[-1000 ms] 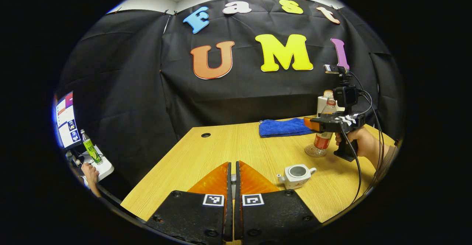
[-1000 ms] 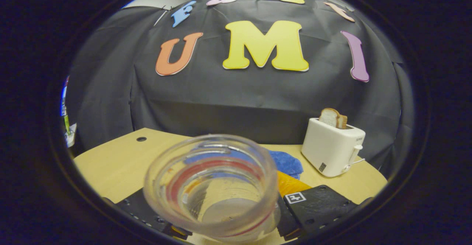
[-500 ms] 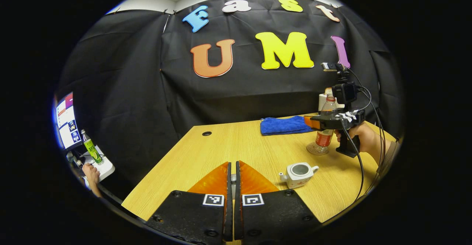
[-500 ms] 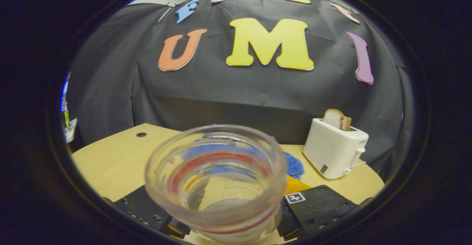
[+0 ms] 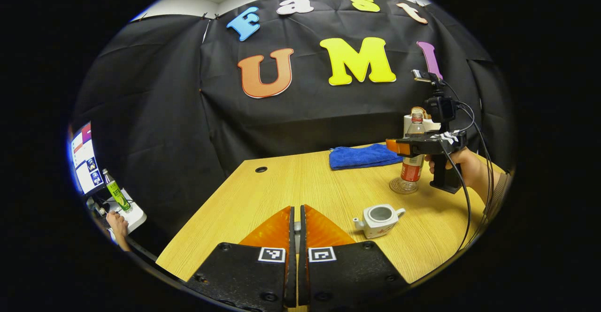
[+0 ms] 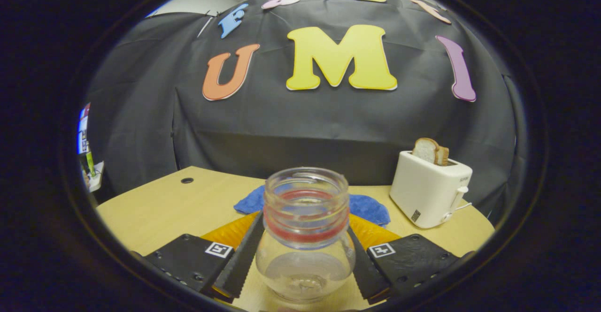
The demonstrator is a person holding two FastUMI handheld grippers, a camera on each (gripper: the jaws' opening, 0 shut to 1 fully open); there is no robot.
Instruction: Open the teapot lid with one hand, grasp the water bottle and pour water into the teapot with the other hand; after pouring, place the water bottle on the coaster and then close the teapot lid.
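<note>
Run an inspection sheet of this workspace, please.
Surface: wooden table, one round hole.
Job's things: teapot lid off; uncapped water bottle upright on coaster.
Clutter: blue cloth; toaster with bread.
Grippers: left tongs shut; right tongs flank the bottle, grip cannot be told.
Cables: black cables hang from the right gripper.
Surroundings: monitor, green bottle, a hand at a side desk.
</note>
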